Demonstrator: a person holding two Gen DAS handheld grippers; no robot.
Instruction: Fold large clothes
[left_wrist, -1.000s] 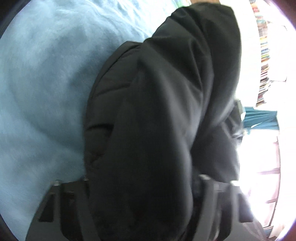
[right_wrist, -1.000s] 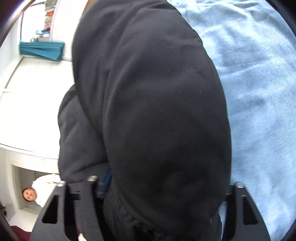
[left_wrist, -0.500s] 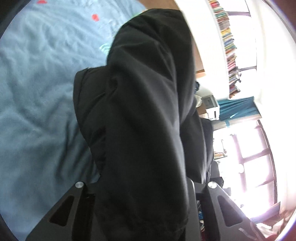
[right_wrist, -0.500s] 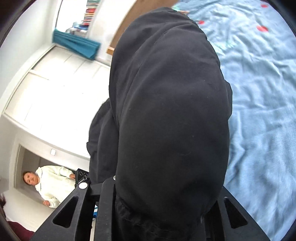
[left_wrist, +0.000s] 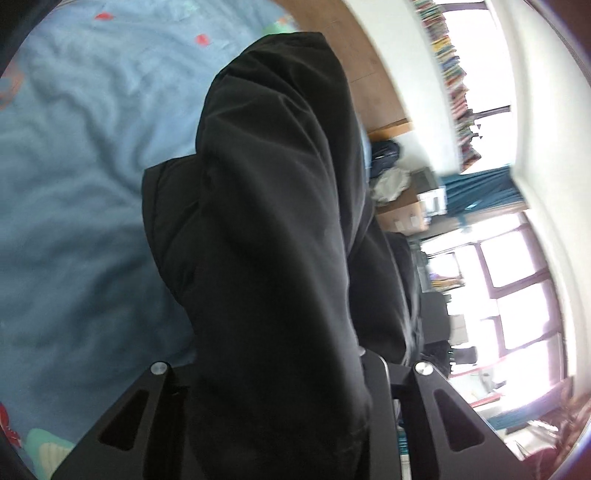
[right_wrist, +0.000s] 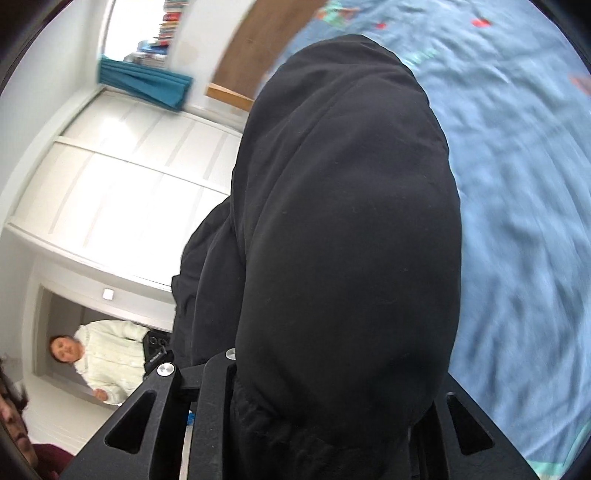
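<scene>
Grippers both clamping thick black padded jacket fabric (left_wrist: 273, 229): left gripper (left_wrist: 284, 398) and right gripper (right_wrist: 325, 402) pinching bunched cloth; holding it lifted over rumpled blue patterned bedspread (left_wrist: 74, 177). Probably mid-fold; next, needing laying flat on bedspread, edges aligned.

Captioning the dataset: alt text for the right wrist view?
A bulky black jacket fills the centre, clamped in the right hand-held gripper above a blue bedspread. At left, white wardrobe doors and a person in a white sweater in a doorway.
</scene>
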